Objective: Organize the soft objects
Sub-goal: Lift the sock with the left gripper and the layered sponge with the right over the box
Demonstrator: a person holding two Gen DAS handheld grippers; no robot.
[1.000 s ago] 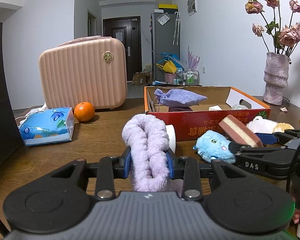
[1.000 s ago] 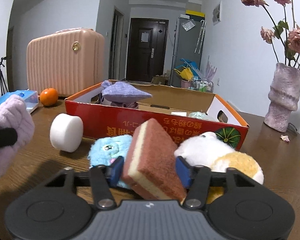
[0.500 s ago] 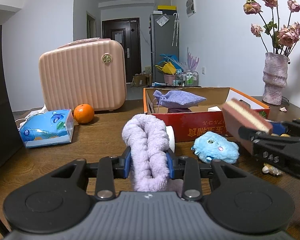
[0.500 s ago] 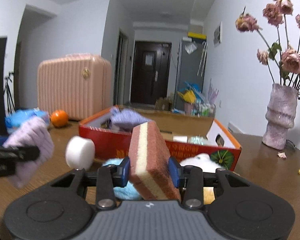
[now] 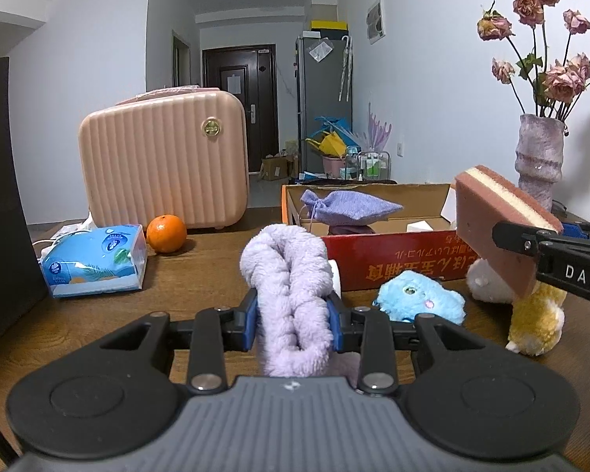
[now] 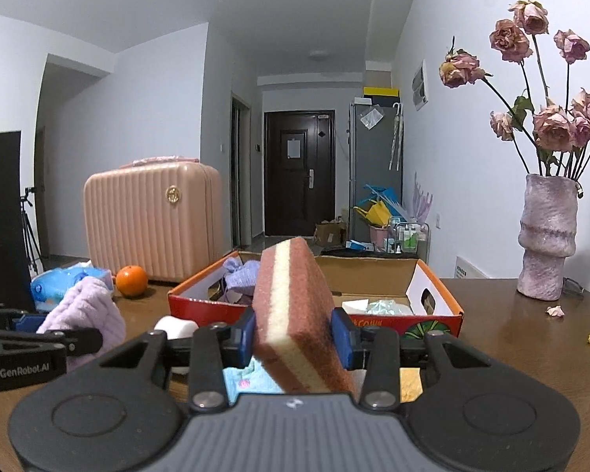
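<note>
Centrally, your right gripper is clamped on the brown-and-cream sponge; its jaws have just been closing, and the blue pads now press both brown faces. You hold the sponge tilted, its far end raised in front of the near wall of the red cardboard box. Your left gripper is clamped on the lilac fluffy cloth, which stands folded between the pads and rises above them.

Inside the box lies a purple drawstring pouch toward its left end, with pale items toward the right end. Against the box's near wall on the wooden table sit a blue plush toy and, nearer the table's right edge, a white-and-yellow plush toy. A white roll lies in front of the box's left corner.

Toward the table's far left corner stand a pink ribbed case, an orange just in front of it and a blue tissue pack. Near the far right edge stands a mauve vase of dried roses.
</note>
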